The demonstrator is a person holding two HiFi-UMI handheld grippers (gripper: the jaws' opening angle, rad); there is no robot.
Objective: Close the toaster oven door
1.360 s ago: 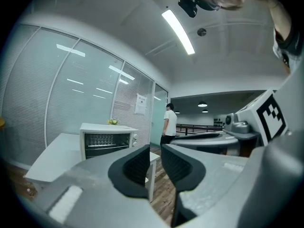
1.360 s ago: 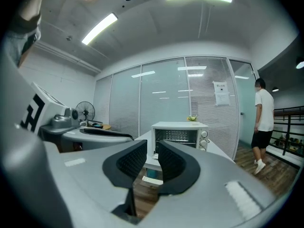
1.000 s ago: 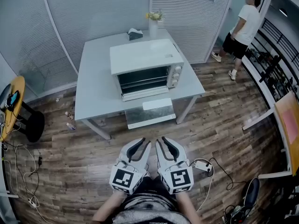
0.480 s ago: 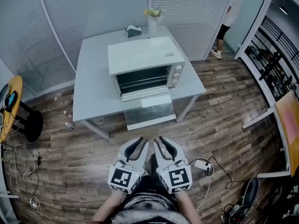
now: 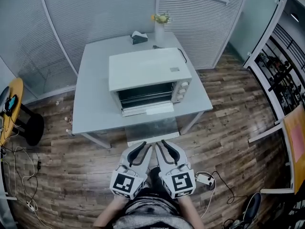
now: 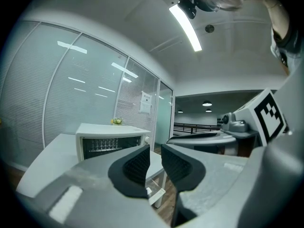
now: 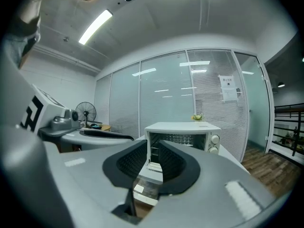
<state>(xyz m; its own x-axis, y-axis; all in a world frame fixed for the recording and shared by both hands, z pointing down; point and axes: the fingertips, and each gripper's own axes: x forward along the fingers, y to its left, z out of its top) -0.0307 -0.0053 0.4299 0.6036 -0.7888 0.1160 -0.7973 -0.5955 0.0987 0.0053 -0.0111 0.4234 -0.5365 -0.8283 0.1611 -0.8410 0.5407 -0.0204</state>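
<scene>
A white toaster oven [image 5: 147,68] stands on a grey table [image 5: 93,99], its cavity facing me. Its glass door [image 5: 152,128] is folded down flat and juts out past the table's front edge. My left gripper [image 5: 142,148] and right gripper [image 5: 163,146] are side by side just in front of the door's edge, not touching it. Both are open with a narrow gap and hold nothing. The left gripper view shows the toaster oven [image 6: 111,139] beyond the pads [image 6: 137,165]. In the right gripper view the toaster oven [image 7: 185,134] and the door [image 7: 145,190] show between the jaws.
A vase of flowers [image 5: 160,20] and a tissue box [image 5: 139,37] sit at the table's back edge. A power strip and cables [image 5: 207,178] lie on the wooden floor to my right. A round yellow side table [image 5: 12,109] stands at the left, shelving [image 5: 281,66] at the right.
The view has come closer to the table, so the open door now lies just ahead of both grippers. The person at the back right has gone out of view. Jaw gaps look unchanged.
</scene>
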